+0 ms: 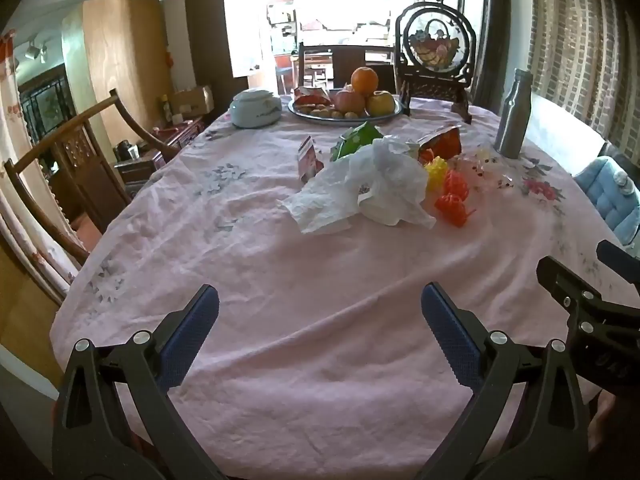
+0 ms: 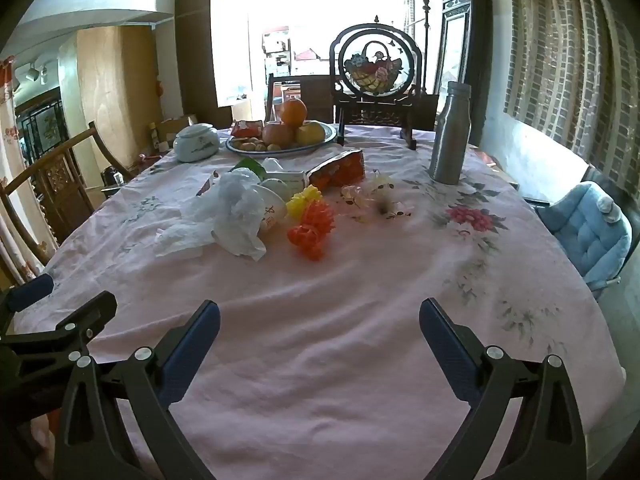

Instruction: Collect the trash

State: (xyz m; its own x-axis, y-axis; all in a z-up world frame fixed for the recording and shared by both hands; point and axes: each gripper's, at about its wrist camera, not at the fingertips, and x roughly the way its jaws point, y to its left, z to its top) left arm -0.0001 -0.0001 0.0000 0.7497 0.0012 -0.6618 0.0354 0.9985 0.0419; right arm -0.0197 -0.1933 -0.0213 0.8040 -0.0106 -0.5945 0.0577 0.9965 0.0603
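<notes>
Both grippers, left gripper [image 1: 320, 316] and right gripper [image 2: 320, 324], fingers spread wide, empty, above table [image 1: 320, 360]. Reach first for white plastic bag [image 1: 380, 184], pinch loose fold, avoid fruit plate [image 1: 344, 116].

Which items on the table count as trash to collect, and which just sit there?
Trash: white plastic bag, crumpled tissue, green wrapper, red snack packet, orange and yellow scraps.

Not trash: fruit plate, lidded ceramic jar, steel bottle, framed ornament.

Crumpled white plastic bag [image 1: 384, 184] (beside wrappers [image 1: 440, 146]) lies mid-table.
</notes>
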